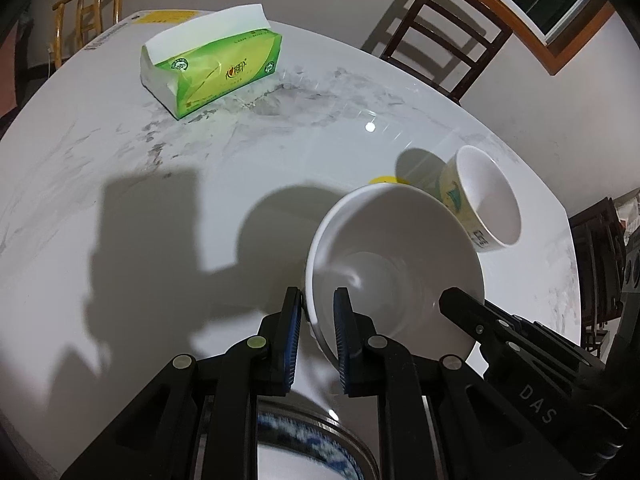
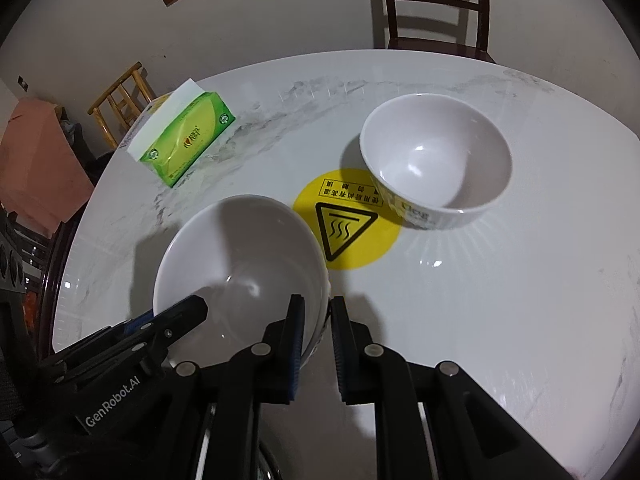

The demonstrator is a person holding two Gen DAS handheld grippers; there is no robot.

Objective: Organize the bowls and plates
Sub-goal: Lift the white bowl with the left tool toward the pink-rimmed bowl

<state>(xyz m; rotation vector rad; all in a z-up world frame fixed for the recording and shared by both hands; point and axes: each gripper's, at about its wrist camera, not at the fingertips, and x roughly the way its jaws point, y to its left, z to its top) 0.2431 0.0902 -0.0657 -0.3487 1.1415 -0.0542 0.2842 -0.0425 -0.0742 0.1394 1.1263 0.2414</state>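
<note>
Shared white bowl, pinched at opposite rims, at risk of slipping.

Below and ahead: marble table (image 2: 500, 300) with yellow hot-surface sticker (image 2: 348, 220). Between both tools: white bowl (image 2: 240, 256), rim clamped by left gripper (image 1: 318, 340) and right gripper (image 2: 316, 344), likely twisting free if the pulls disagree. Beyond, to the right: printed bowl (image 2: 436, 160), liable to be knocked. Directly under the fingers: blue-patterned plate (image 1: 304, 440), chippable by a dropped bowl.

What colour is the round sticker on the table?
Yellow, with a black heat-warning triangle; the round sticker shows best in the right wrist view.
</note>
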